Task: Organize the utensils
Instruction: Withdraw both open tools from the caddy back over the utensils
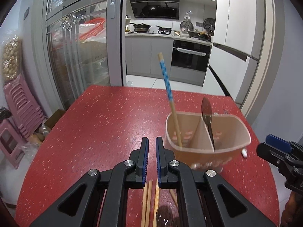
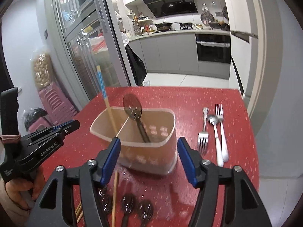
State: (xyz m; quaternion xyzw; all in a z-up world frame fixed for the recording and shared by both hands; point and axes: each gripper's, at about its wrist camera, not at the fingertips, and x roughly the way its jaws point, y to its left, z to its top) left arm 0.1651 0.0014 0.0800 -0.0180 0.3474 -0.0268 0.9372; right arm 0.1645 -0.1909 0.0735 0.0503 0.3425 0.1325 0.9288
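Note:
A beige two-compartment holder point(image 1: 206, 157) point(image 2: 144, 157) stands on the red speckled table point(image 1: 94, 123). A blue-patterned chopstick point(image 1: 166, 83) point(image 2: 101, 83) leans in its left compartment, and a dark spoon point(image 1: 206, 109) point(image 2: 132, 107) stands in the right one. My left gripper point(image 1: 151, 140) is shut and holds nothing, just left of the holder, above loose chopsticks point(image 1: 146, 204). My right gripper point(image 2: 148, 141) is open with nothing between its pads, in front of the holder. Below it lie dark spoons point(image 2: 128, 202) and a chopstick point(image 2: 115, 194).
Two forks point(image 2: 203, 132) point(image 2: 219, 117) and a white-handled spoon point(image 2: 215, 138) lie on the table to the right of the holder. Stacked pink stools point(image 1: 22, 104) and a glass cabinet point(image 1: 75, 56) stand to the left. A kitchen doorway lies beyond the table's far edge.

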